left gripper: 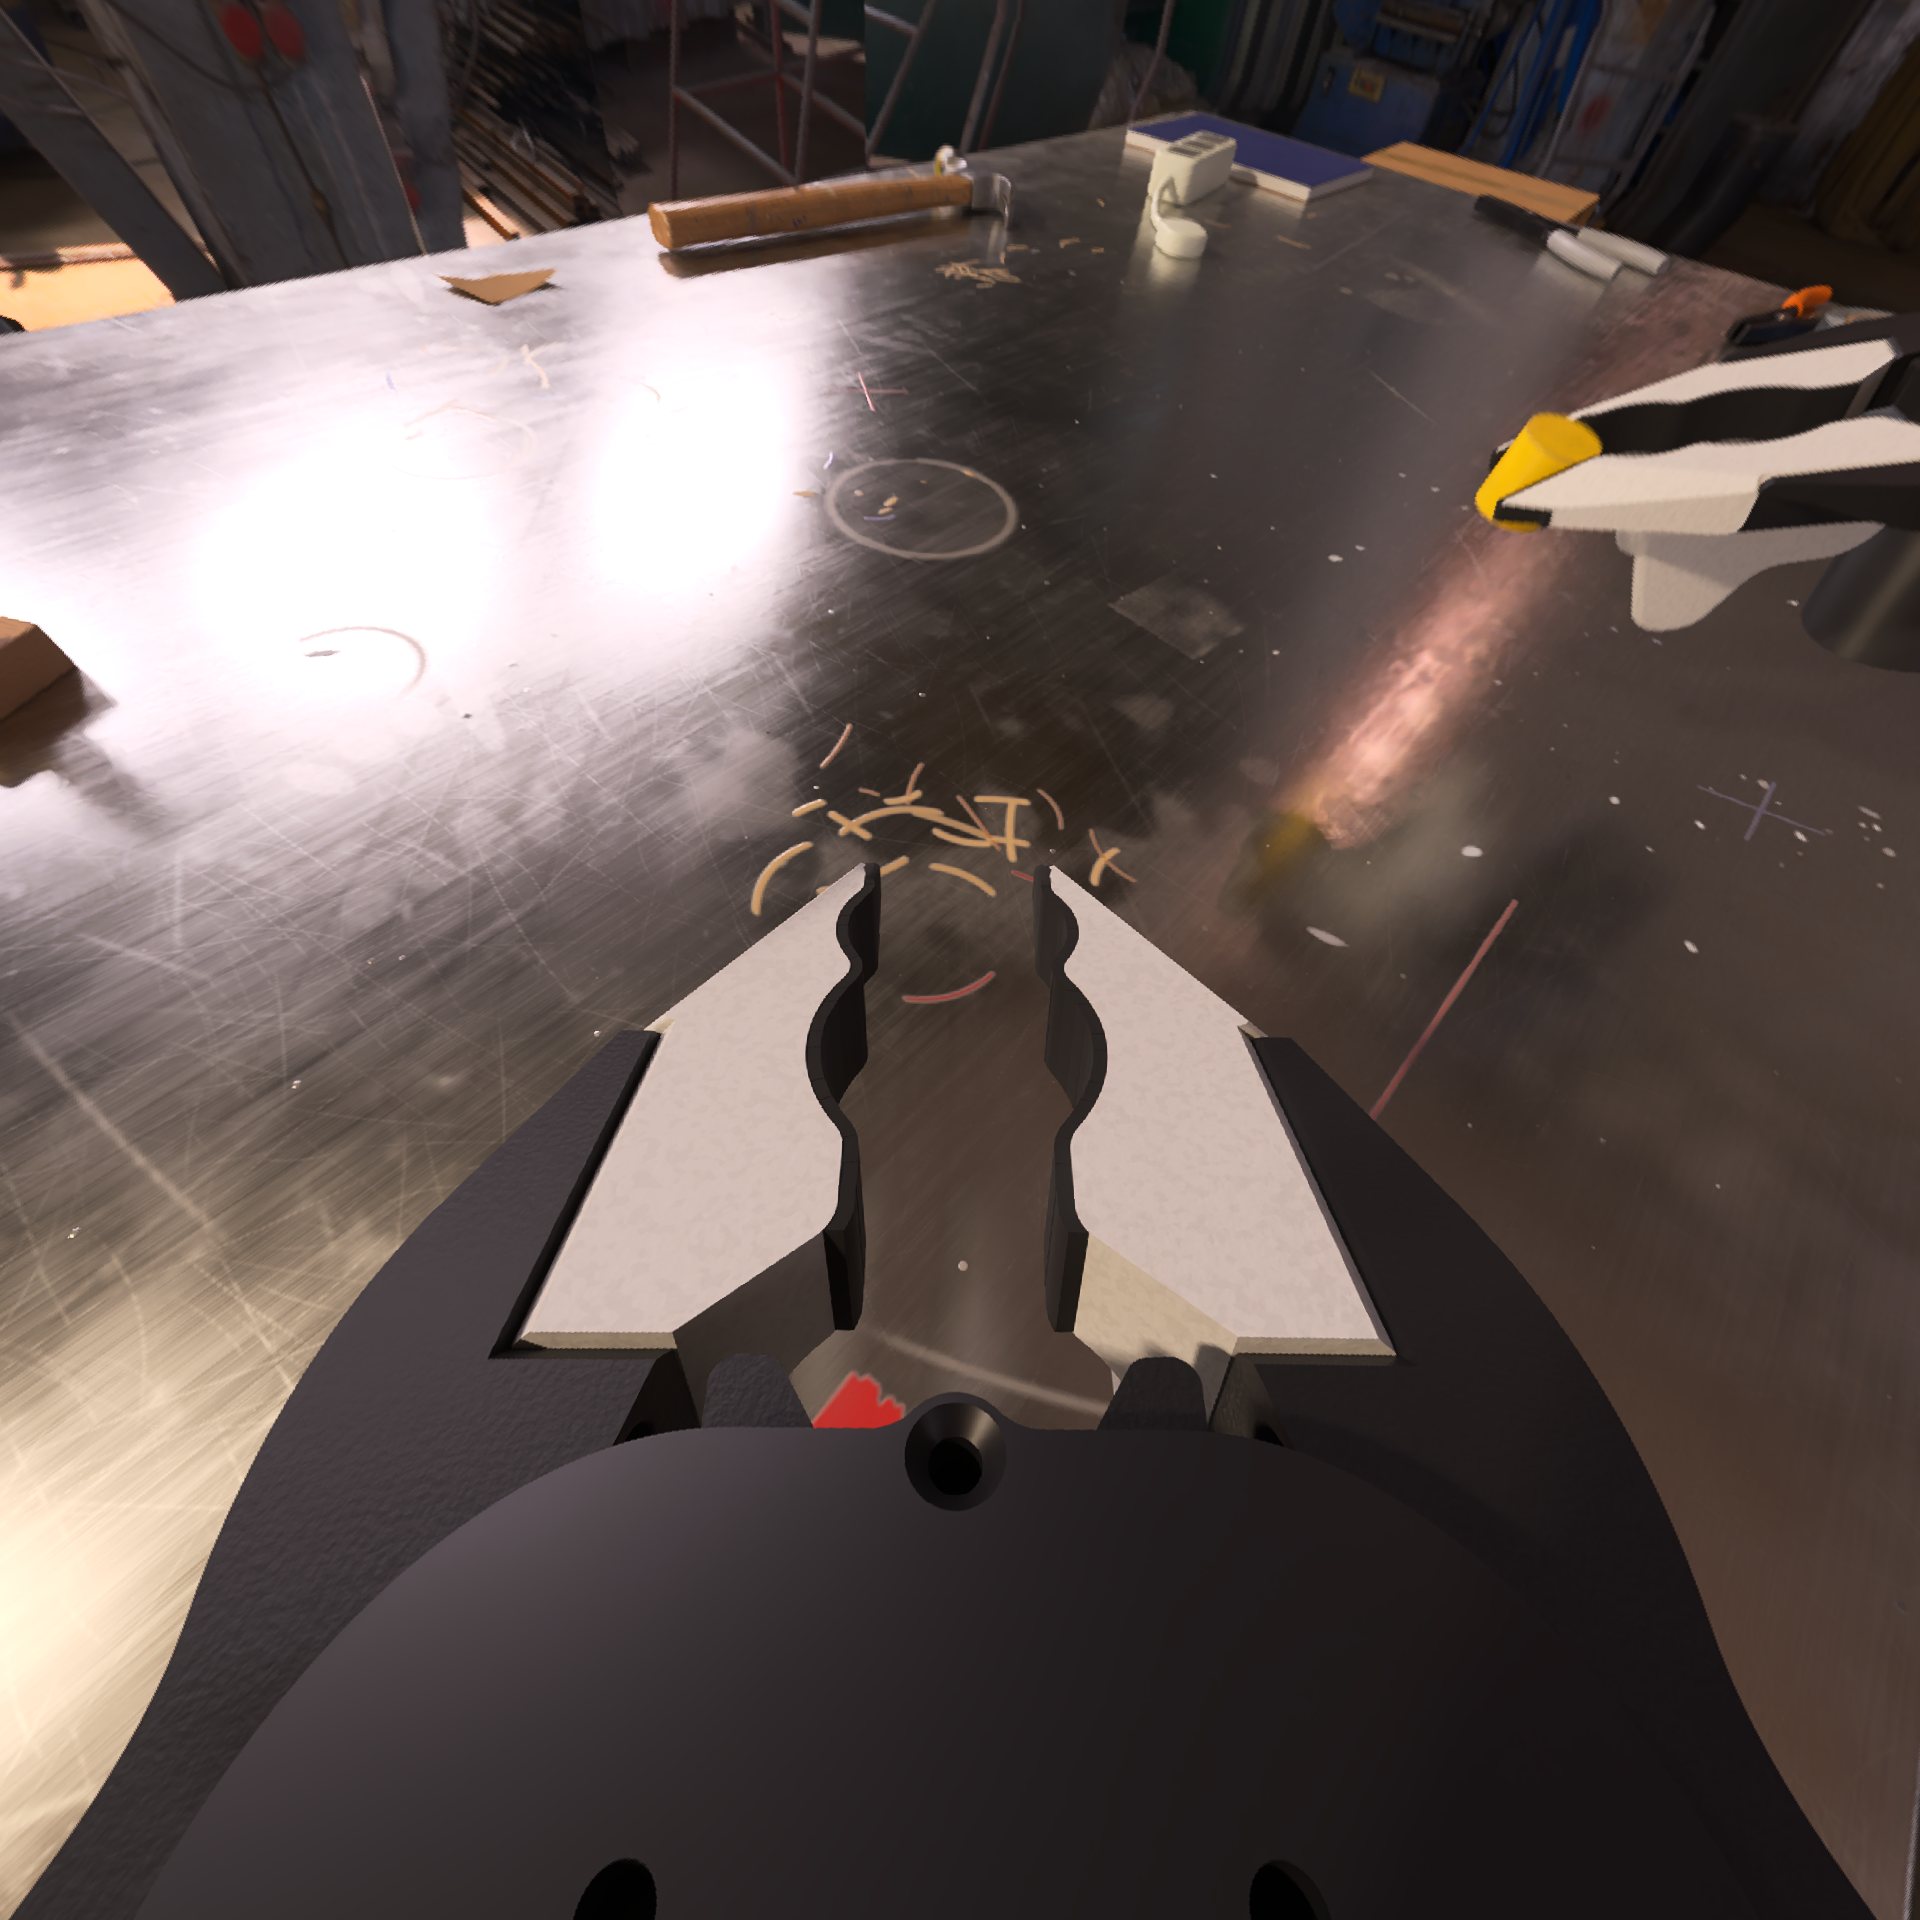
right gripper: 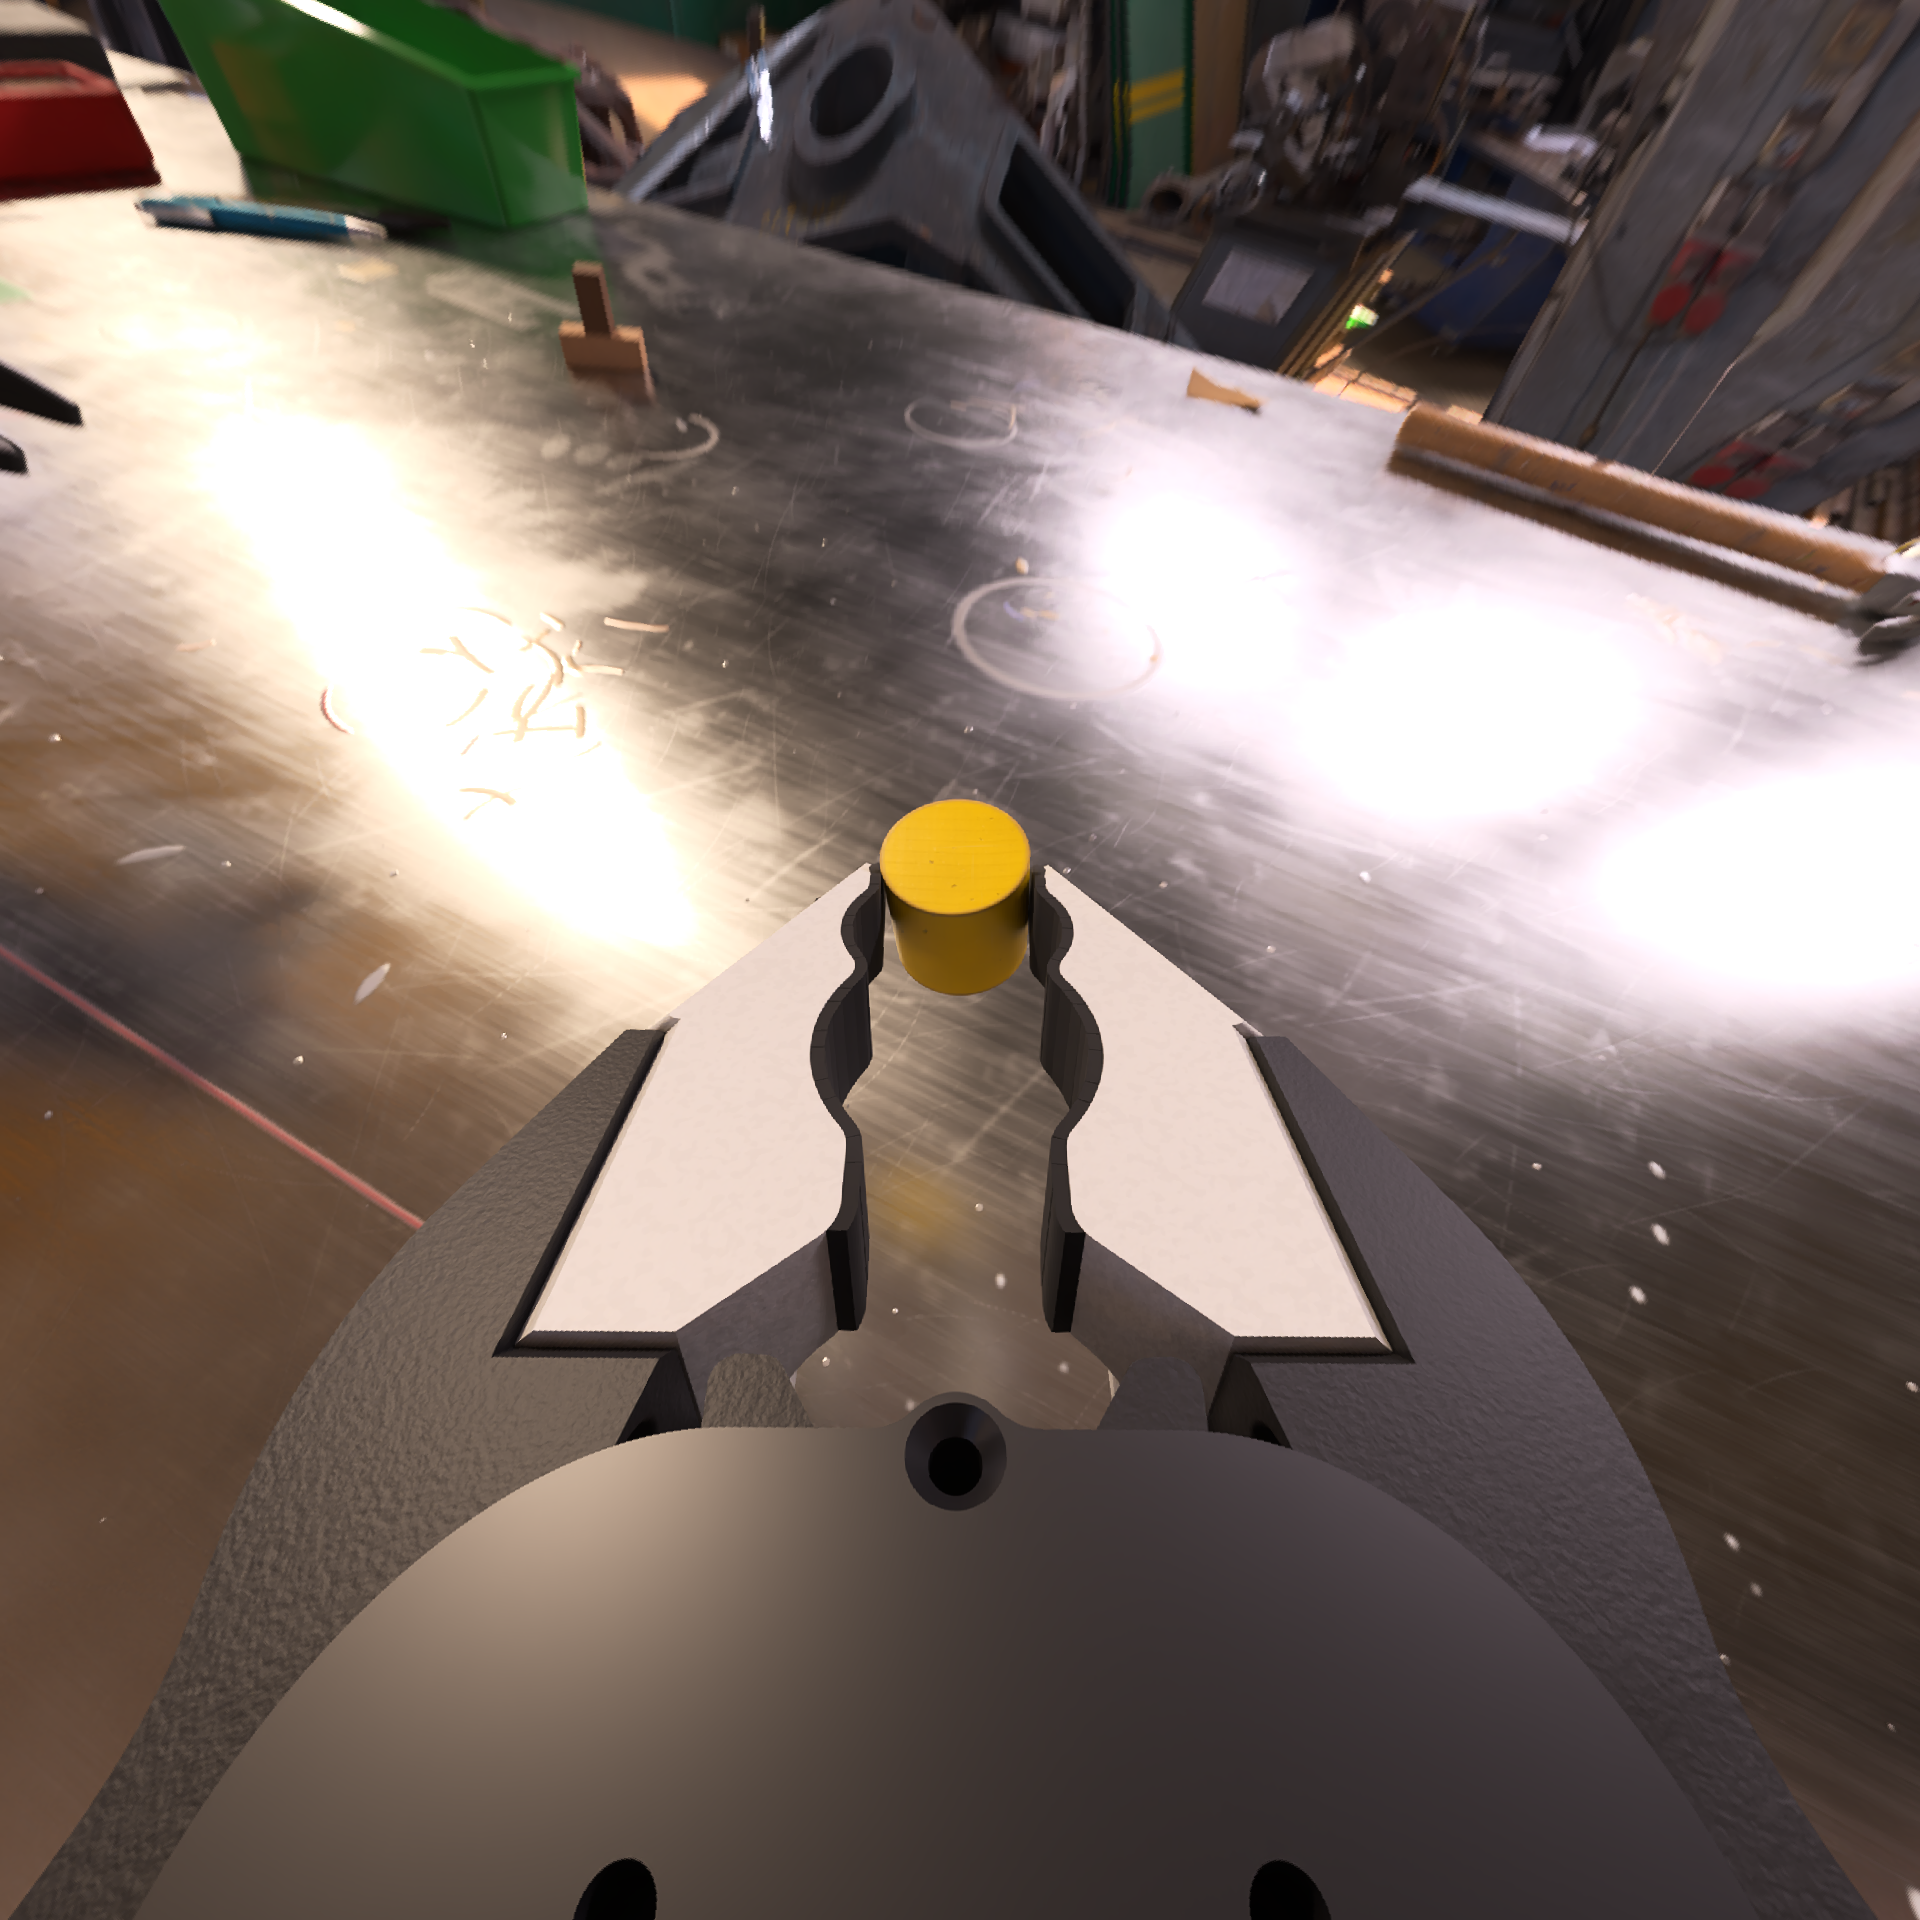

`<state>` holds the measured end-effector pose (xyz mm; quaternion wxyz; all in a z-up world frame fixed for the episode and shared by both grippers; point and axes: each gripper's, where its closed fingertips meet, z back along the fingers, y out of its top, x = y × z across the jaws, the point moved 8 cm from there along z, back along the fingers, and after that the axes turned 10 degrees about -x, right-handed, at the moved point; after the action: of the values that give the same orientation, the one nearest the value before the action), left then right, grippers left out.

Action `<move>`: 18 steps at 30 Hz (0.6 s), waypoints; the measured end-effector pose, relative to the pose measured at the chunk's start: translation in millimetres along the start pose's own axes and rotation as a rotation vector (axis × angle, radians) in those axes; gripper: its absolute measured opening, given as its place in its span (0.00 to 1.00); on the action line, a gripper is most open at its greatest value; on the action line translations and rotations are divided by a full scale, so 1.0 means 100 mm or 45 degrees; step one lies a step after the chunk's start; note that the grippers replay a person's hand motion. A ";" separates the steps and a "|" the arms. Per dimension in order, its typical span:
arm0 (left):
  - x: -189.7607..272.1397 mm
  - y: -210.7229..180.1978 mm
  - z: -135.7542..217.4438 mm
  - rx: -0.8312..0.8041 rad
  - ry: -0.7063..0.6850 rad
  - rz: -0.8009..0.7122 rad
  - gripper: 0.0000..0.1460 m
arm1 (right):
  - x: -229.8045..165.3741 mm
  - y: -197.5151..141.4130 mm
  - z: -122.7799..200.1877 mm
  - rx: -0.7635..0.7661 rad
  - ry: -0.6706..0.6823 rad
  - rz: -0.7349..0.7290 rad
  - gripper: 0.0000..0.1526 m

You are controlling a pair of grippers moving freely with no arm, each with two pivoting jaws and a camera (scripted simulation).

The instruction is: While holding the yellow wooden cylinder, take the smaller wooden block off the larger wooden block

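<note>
My right gripper (right gripper: pixel 956 883) is shut on the yellow wooden cylinder (right gripper: pixel 956 899) and holds it above the metal table (right gripper: pixel 1351 1039). It also shows in the left wrist view (left gripper: pixel 1512 499), at the far right, with the cylinder (left gripper: pixel 1538 457) at its tips. The smaller wooden block (right gripper: pixel 590 296) stands upright on the larger wooden block (right gripper: pixel 608 355), far ahead and to the left. My left gripper (left gripper: pixel 956 883) is open and empty over wood shavings (left gripper: pixel 935 821). A brown wooden block (left gripper: pixel 26 665) is cut off at the left edge of the left wrist view.
A hammer (left gripper: pixel 821 208) lies at the table's far edge; its handle (right gripper: pixel 1642 509) also shows in the right wrist view. A green bin (right gripper: pixel 395 114), a red bin (right gripper: pixel 62 125) and a blue pen (right gripper: pixel 260 218) lie beyond the blocks. A white device (left gripper: pixel 1190 166), a blue book (left gripper: pixel 1288 161) and markers (left gripper: pixel 1579 244) sit far right.
</note>
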<state>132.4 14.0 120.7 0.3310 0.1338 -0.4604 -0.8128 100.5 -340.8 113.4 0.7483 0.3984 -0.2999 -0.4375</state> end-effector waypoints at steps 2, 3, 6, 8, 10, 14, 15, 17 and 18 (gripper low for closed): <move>-0.01 0.02 -0.03 -0.036 -0.029 0.003 0.20 | 0.03 0.00 0.05 0.052 0.016 -0.038 0.18; -0.02 0.05 -0.03 -0.058 -0.055 0.018 0.20 | 0.05 -0.01 0.07 0.065 0.040 -0.076 0.18; -0.21 0.26 0.07 -0.096 -0.136 0.046 0.21 | 0.12 -0.04 0.15 0.074 0.050 -0.133 0.18; -0.48 0.52 0.20 -0.102 -0.052 -0.003 0.21 | 0.16 -0.05 0.20 0.093 0.025 -0.143 0.18; -0.85 0.82 0.27 -0.218 0.027 -0.110 0.21 | 0.18 -0.07 0.23 0.113 0.018 -0.149 0.18; -1.72 1.36 0.04 -0.628 0.217 -0.356 0.25 | 0.22 -0.09 0.21 0.095 0.035 -0.156 0.18; -1.92 1.45 -0.08 -0.745 0.230 -0.393 0.28 | 0.23 -0.10 0.20 0.094 0.050 -0.171 0.18; -2.28 1.58 -0.35 -0.943 0.185 -0.424 0.34 | 0.23 -0.10 0.17 0.091 0.083 -0.201 0.18; -2.43 1.62 -0.48 -1.021 0.142 -0.424 0.36 | 0.23 -0.11 0.16 0.089 0.094 -0.207 0.18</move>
<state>405.4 84.7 208.6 0.2456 0.1105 -0.0620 -0.9611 93.0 -369.9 114.8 0.7065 0.4632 -0.2539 -0.4710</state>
